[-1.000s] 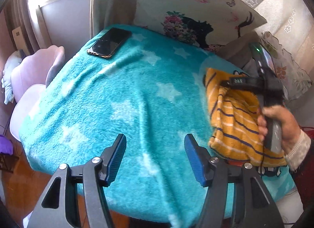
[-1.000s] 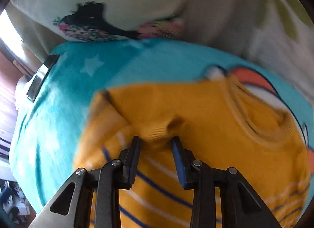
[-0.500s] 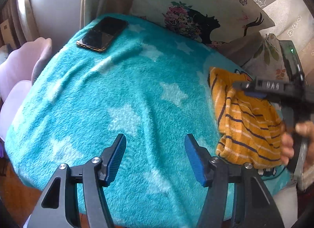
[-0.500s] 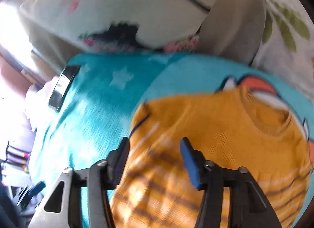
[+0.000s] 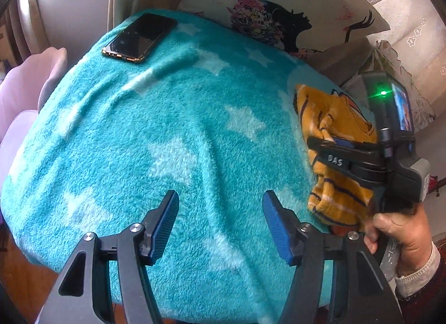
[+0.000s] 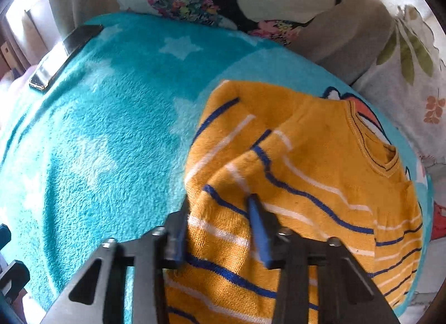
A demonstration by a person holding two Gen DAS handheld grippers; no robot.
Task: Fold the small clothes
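A small yellow sweater (image 6: 306,156) with blue and white stripes lies at the right side of a teal star blanket (image 6: 111,129). My right gripper (image 6: 218,204) is at the sweater's near left edge. Its jaws are closing, a raised fold of the knit is pinched between the pads. In the left wrist view that edge of the sweater (image 5: 334,193) hangs bunched from the right gripper (image 5: 315,145), which a hand (image 5: 398,229) holds. My left gripper (image 5: 218,198) stands open over bare blanket (image 5: 167,129), left of the sweater, with nothing between its fingers.
A black phone (image 5: 139,37) lies at the blanket's far left corner. A printed cushion (image 5: 278,3) leans behind the blanket, with a leaf-patterned one (image 6: 404,59) to its right. A lilac chair (image 5: 28,87) stands off the left edge.
My right gripper let go of the sweater's middle, moved to its near left edge and closed on a fold there. The left gripper sank a little toward the blanket, jaws unchanged.
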